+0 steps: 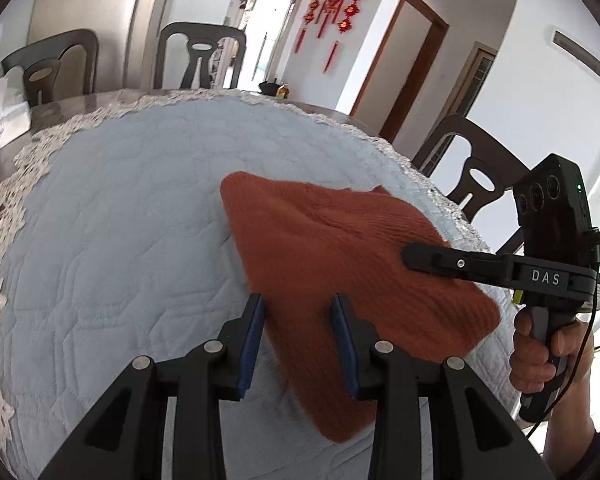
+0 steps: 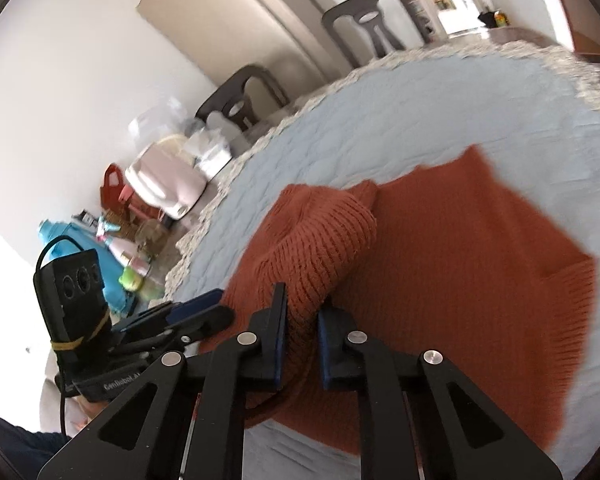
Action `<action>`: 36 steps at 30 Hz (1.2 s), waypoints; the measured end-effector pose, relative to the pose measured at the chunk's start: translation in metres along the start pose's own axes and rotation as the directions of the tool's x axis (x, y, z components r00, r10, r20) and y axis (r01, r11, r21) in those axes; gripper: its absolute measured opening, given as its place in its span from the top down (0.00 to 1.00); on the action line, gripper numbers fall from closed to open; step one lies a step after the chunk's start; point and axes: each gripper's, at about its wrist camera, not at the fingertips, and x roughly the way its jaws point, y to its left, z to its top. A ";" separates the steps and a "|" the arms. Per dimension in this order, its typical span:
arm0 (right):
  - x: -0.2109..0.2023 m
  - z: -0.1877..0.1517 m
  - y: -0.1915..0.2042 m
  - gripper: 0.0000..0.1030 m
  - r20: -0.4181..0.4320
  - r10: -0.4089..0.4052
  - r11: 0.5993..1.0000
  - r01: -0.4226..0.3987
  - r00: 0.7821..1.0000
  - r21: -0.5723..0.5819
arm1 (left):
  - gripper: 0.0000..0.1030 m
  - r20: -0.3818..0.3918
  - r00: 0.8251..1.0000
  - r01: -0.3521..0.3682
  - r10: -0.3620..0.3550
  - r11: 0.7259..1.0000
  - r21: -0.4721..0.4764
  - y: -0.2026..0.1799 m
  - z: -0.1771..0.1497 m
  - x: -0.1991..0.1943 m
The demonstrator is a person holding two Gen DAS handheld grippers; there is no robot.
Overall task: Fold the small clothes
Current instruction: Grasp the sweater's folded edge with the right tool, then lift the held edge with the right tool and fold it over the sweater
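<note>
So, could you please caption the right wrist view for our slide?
Right gripper pinches a raised fold of the orange knit garment above the quilted tablecloth.

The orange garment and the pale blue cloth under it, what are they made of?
The orange garment looks like soft ribbed knit, perhaps wool or acrylic; rows of stitches show. The pale blue cloth seems quilted cotton, matte, with stitched patterns and a lace edge.

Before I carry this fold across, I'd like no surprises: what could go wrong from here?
The right gripper pinches only a thick bunched fold of the orange sweater, so knit could slip out. The left gripper is open, pinning nothing, so the whole sweater may drag over the quilted cloth toward the near edge.
</note>
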 end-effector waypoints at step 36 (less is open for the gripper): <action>-0.071 -0.006 -0.067 0.88 0.103 -0.252 0.967 0.245 0.962 0.072 | 0.56 -0.024 0.999 0.047 -0.044 0.991 0.128 -0.057 0.001 0.027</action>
